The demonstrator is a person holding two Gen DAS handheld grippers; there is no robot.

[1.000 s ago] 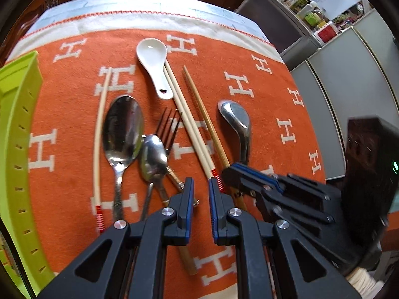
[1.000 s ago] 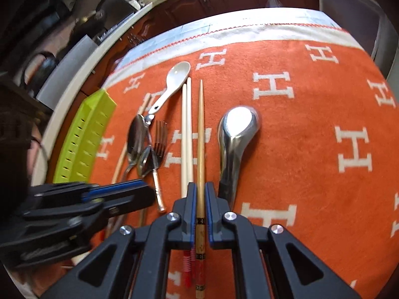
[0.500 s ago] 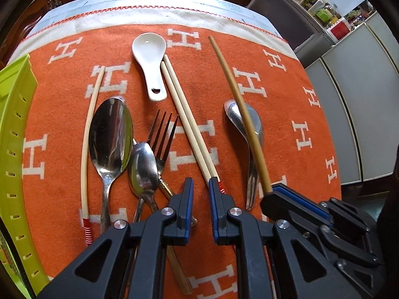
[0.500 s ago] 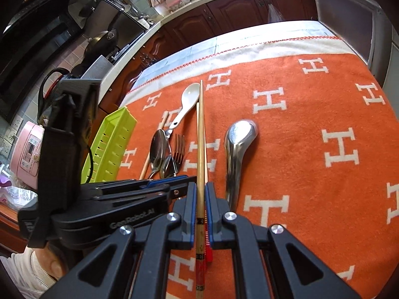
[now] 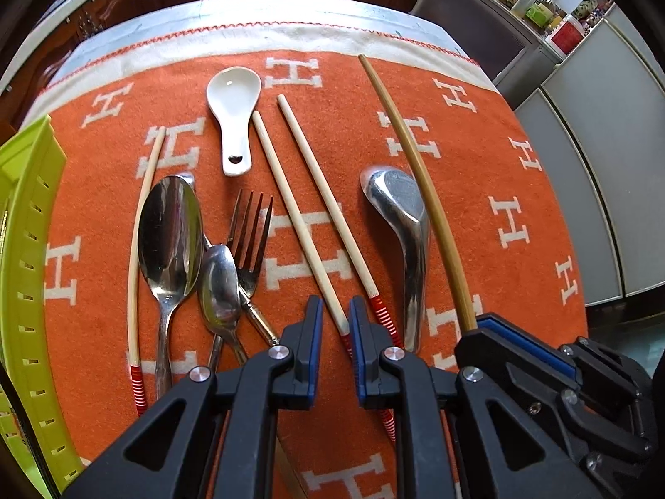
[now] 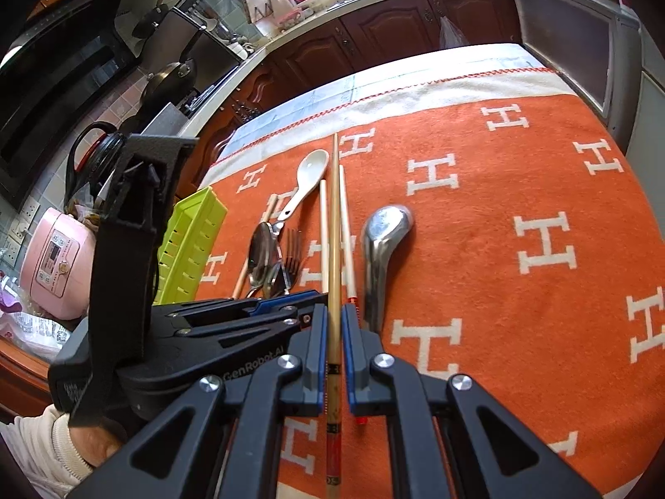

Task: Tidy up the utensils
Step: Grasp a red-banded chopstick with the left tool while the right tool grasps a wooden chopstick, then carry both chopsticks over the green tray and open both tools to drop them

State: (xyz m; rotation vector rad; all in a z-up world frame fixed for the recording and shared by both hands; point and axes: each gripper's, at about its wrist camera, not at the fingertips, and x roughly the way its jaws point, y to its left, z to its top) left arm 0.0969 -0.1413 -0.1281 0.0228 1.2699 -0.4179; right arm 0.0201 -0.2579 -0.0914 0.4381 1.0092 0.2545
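Only right wrist view shows pink rice cooker (image 6: 56, 258), right claw (image 6: 331, 345) pinching chopstick (image 6: 333, 224)

- To your right, the orange woven cloth (image 6: 519, 191) lies bare and passable.
- Leftward, your black left gripper (image 6: 291, 305) and the lime-green slotted plastic tray (image 6: 191, 237) block you.

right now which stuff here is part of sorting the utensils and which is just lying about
Job: darker chopstick clamped in right gripper; pale chopsticks; white ceramic spoon; steel spoons; fork; steel ladle spoon; green tray; left gripper.

Lying about: pink rice cooker; pans; orange blanket.
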